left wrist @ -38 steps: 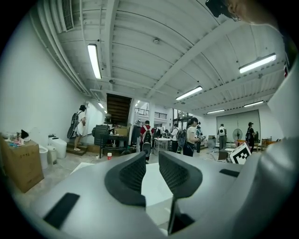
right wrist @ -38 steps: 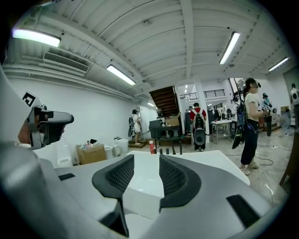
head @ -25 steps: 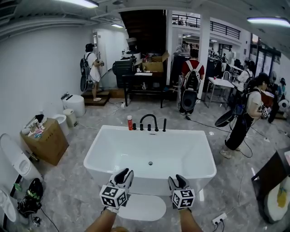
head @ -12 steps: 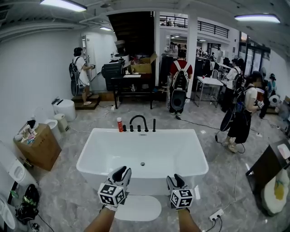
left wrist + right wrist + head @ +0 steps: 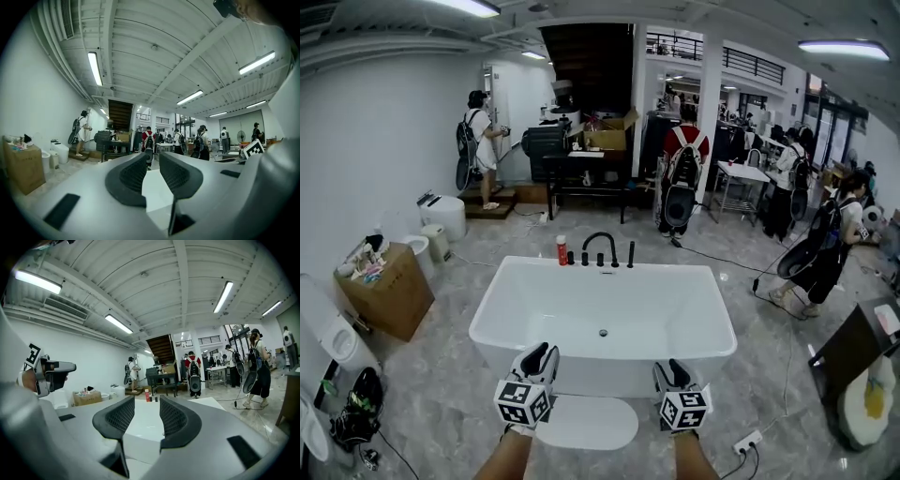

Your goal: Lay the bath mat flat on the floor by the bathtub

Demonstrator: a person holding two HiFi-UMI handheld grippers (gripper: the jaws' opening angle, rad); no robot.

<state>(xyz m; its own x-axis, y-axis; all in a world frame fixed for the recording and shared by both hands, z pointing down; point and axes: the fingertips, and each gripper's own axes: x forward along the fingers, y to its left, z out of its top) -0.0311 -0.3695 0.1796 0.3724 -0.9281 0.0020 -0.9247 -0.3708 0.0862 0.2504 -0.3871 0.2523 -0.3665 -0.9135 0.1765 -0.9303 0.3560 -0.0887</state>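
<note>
Below and between the two tools, the mat (image 5: 586, 423) is seen lying flat on the floor (image 5: 450, 394), with its far edge just beside the bathtub (image 5: 487, 323). The left tool (image 5: 538, 353) is held with its jaws apart and nothing is gripped between them. The right tool (image 5: 676, 371) is likewise parted and empty. Both are pointed toward the bathtub's near wall. Beyond the tools, at the far rim, a faucet (image 5: 600, 248) and a bottle (image 5: 562, 250) are seen. Well left of the left tool, a box (image 5: 389, 295) is set on the floor.
</note>
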